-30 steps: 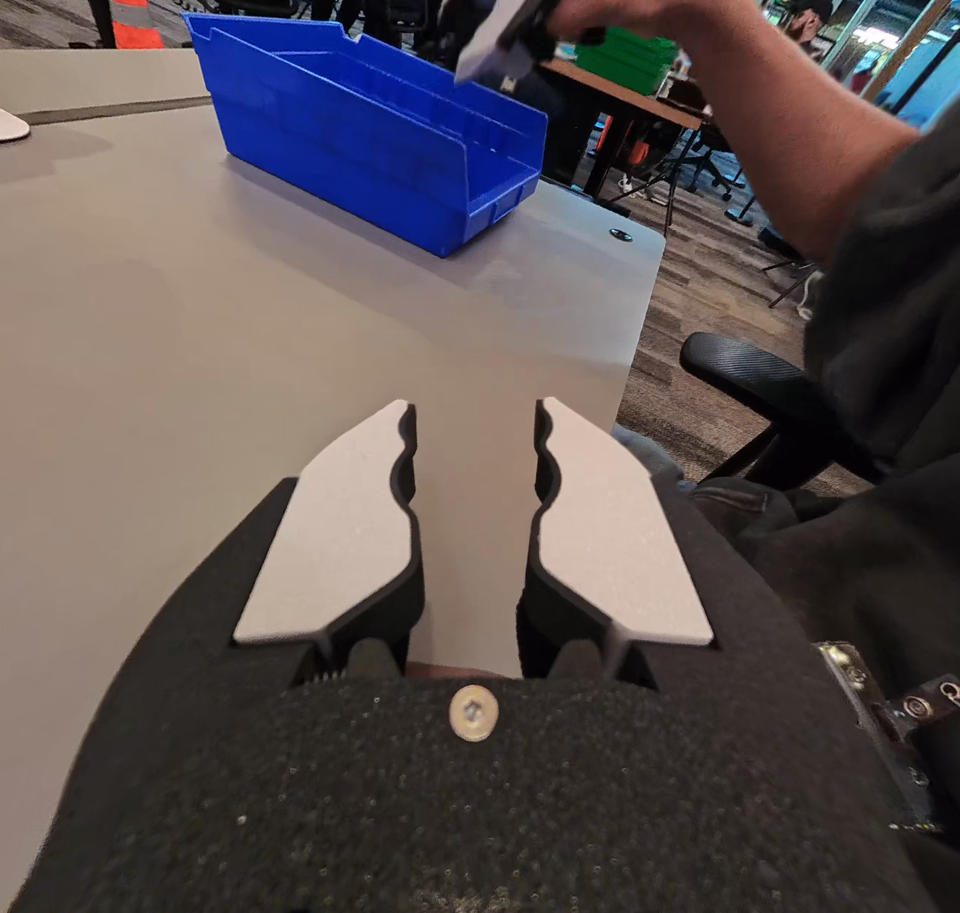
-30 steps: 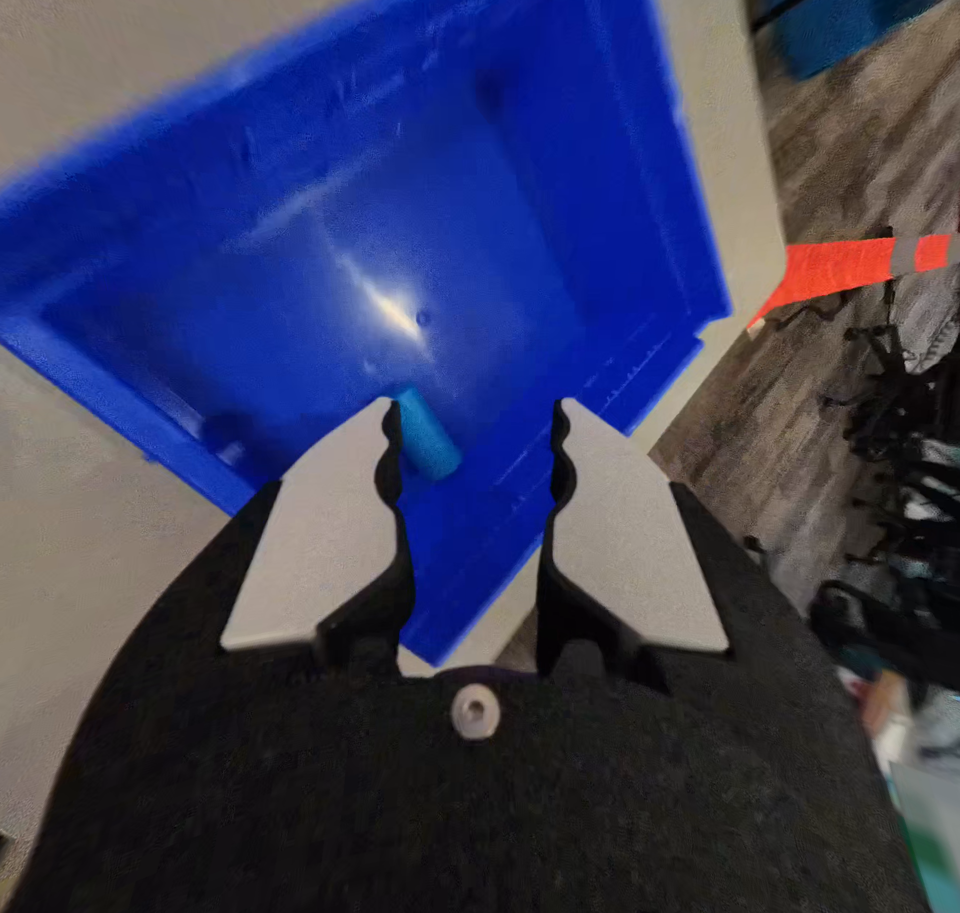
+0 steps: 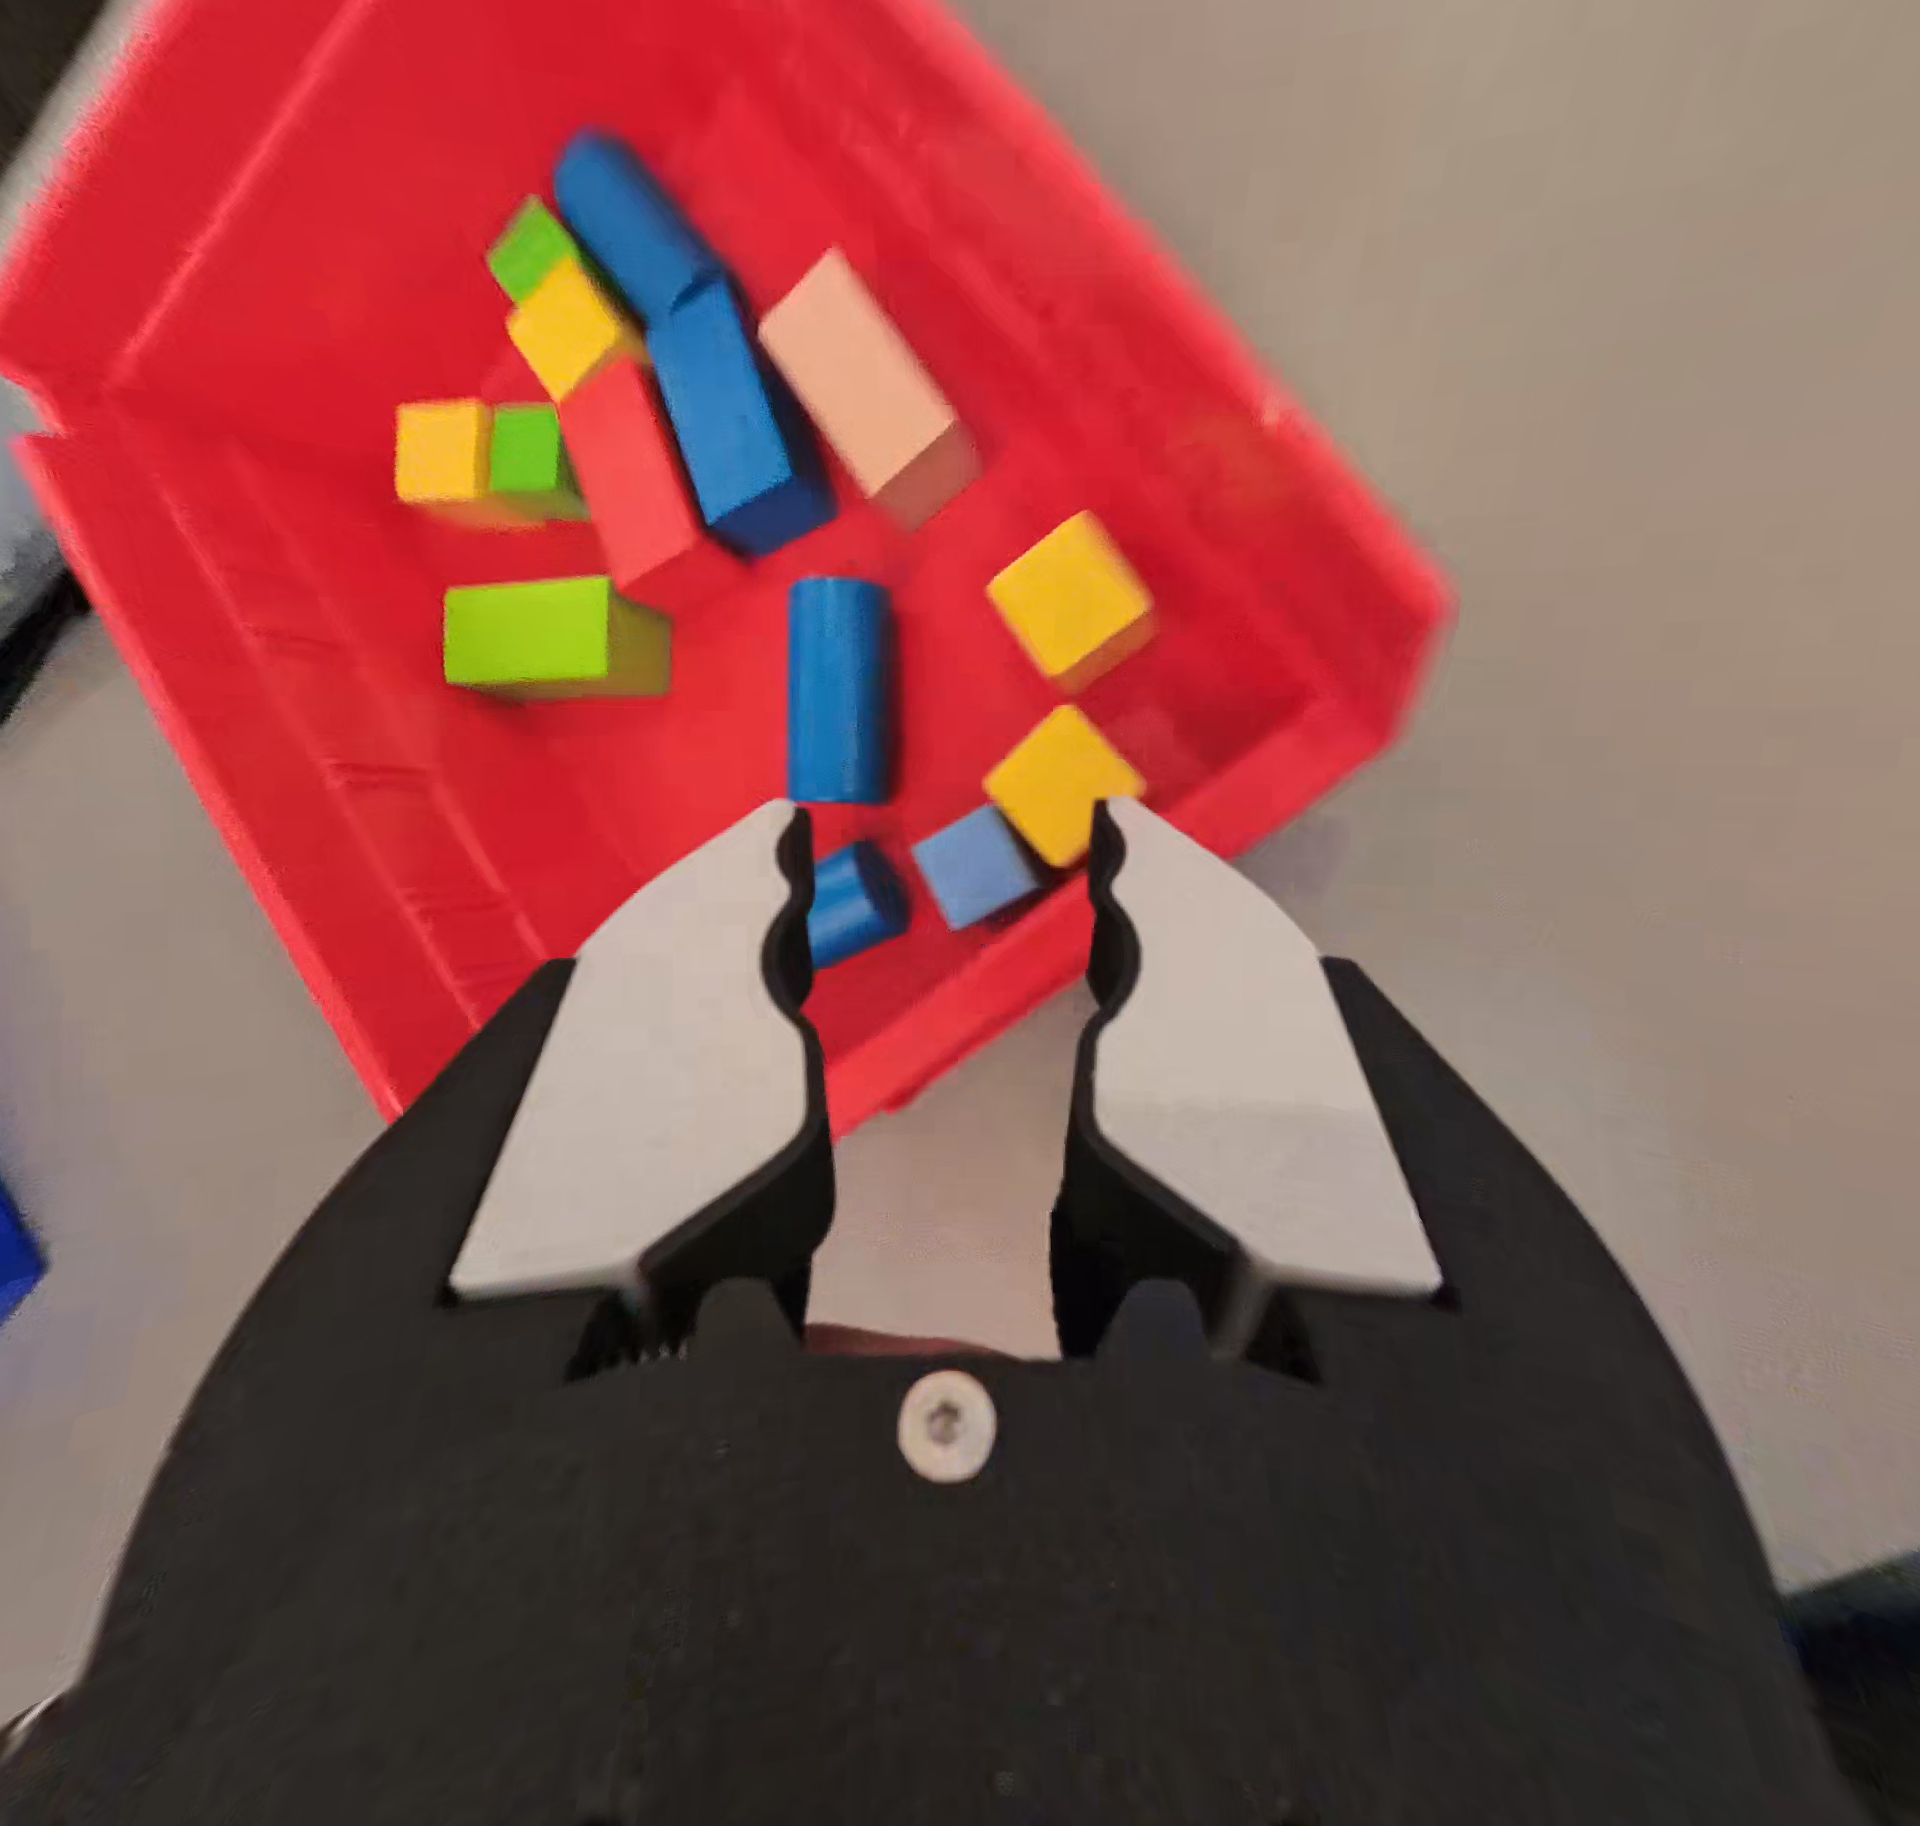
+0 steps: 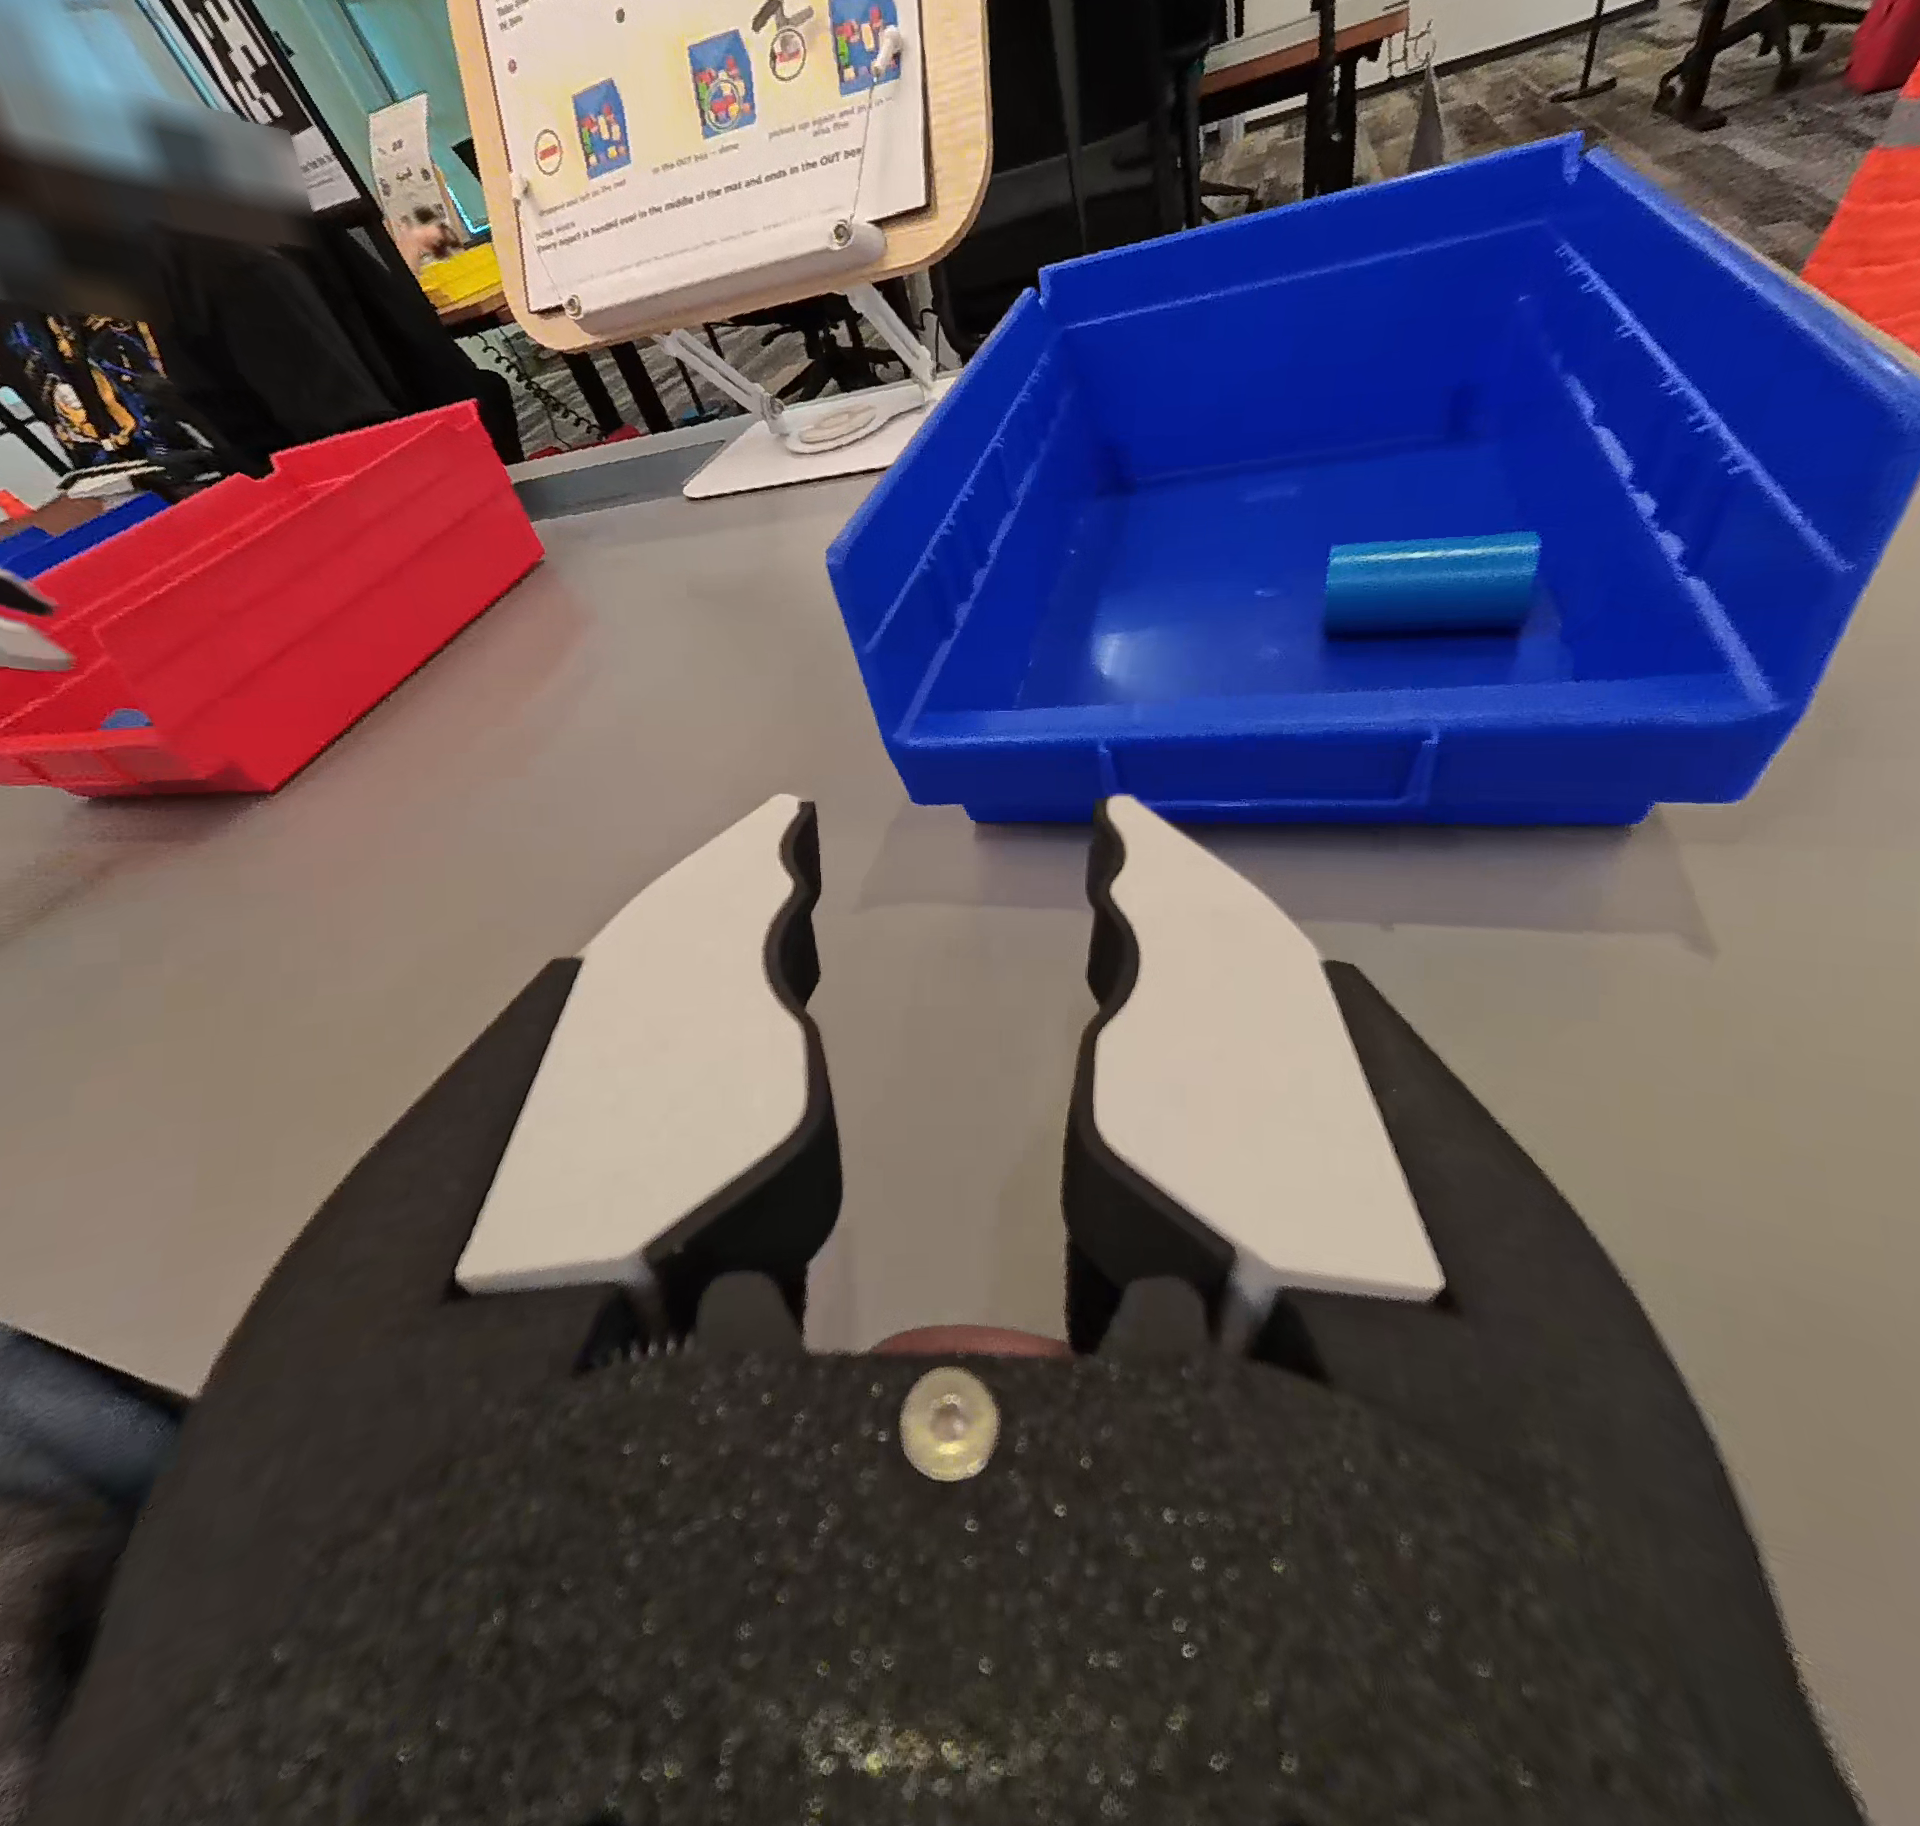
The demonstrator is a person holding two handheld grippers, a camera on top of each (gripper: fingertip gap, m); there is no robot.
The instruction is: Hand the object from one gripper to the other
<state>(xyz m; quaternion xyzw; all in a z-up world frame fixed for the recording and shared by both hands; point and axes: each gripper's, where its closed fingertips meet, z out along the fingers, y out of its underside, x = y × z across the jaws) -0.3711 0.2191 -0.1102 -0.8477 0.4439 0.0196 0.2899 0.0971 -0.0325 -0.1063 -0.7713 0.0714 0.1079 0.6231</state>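
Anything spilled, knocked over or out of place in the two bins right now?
Nothing stands out. The blocks lie loose inside the red bin, none outside it in view; one blue cylinder lies on its side in the blue bin.

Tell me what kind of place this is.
Probably an office-style lab set up for recording demonstrations: an instruction sheet on a stand, sorting bins red and blue on a grey table, office chairs behind.
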